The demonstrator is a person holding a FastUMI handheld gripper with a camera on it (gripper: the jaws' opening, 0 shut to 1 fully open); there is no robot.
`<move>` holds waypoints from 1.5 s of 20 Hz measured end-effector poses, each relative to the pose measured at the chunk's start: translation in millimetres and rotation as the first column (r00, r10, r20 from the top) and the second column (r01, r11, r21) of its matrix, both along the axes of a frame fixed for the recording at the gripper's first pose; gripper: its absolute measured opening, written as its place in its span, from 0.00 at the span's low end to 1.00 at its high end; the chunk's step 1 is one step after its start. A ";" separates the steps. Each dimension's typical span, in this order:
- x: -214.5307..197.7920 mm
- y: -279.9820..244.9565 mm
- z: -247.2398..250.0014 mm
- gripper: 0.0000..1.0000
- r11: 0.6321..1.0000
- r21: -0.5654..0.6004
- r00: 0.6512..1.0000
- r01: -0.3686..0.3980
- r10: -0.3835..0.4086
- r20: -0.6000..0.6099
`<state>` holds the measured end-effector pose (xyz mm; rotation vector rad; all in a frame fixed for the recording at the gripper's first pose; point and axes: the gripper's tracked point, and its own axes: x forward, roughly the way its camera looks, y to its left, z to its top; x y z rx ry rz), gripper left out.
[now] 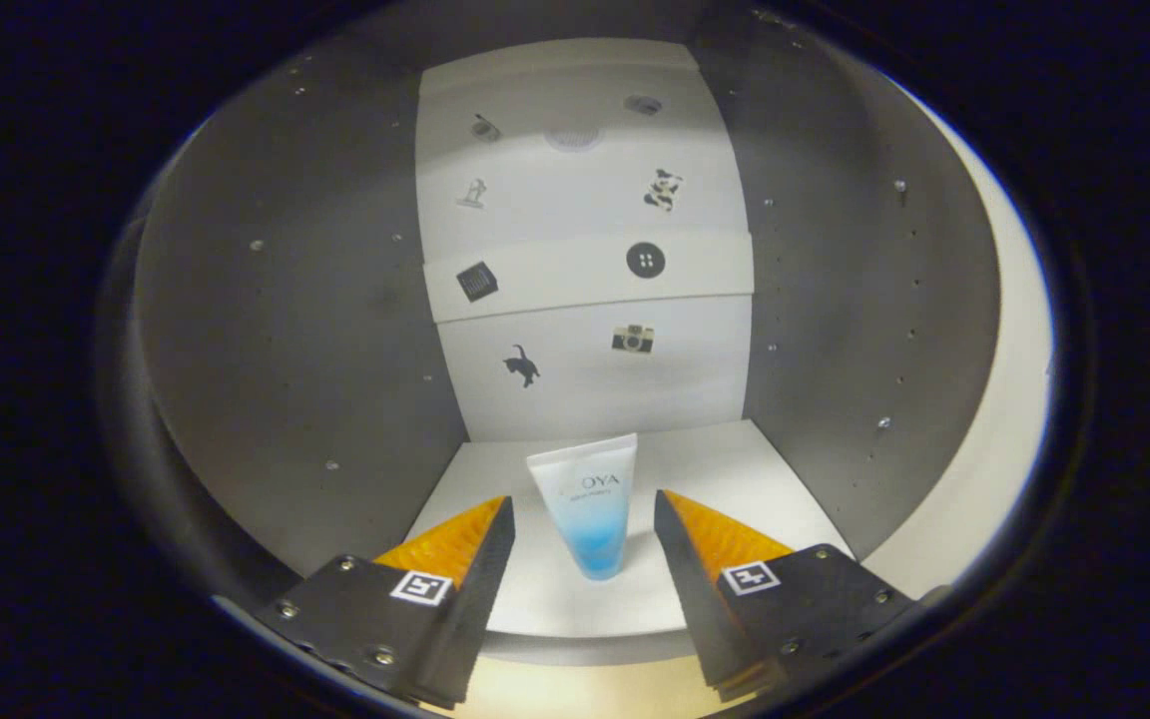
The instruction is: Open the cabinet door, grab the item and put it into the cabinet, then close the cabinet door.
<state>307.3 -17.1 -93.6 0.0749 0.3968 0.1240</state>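
We look straight into the open cabinet (266,330). Its grey side walls flank a white back panel (585,300) that carries small stickers, with a white shelf edge (590,275) crossing it partway up. The white floor (735,469) of the lower compartment lies below.

The tube (587,504) stands on that floor, inside the cabinet, cap end down and flat crimped end up. It is upright, near the front of the floor and well clear of both side walls and the back panel.

The gripper (583,524) is spread wide. The tube stands in the gap between the fingers, and neither finger touches it; a clear strip of floor shows on each side.

We judge the placing step done, with the door not yet closed.

Handling notes, as judgement:
- The tube looks light and made of soft plastic; the body will dent under a hard squeeze.
- The smooth skin may slip. The lower body, just above the cap, is the firmest place to grip.
- Standing on a narrow cap, it tips easily. Any brush from a finger on the way out could topple it.
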 end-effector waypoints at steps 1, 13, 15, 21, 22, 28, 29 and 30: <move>-10.9 1.0 7.5 0.84 1.000 -0.001 1.000 -0.004 0.004 0.022; -203.3 -28.0 92.5 0.99 0.998 0.025 0.978 0.049 -0.053 0.204; -242.3 -45.4 104.2 0.99 0.997 0.024 0.973 0.072 -0.075 0.219; -345.3 -130.3 118.0 0.99 0.974 0.007 0.952 0.228 -0.225 0.210; -358.8 -148.6 119.3 0.99 0.963 -0.002 0.943 0.269 -0.263 0.205; -404.8 -241.8 124.4 0.99 0.890 -0.003 0.873 0.457 -0.448 0.193; -407.4 -253.5 123.9 0.99 0.881 -0.008 0.865 0.474 -0.464 0.189; -408.8 -263.1 120.7 0.99 0.872 -0.015 0.859 0.490 -0.480 0.180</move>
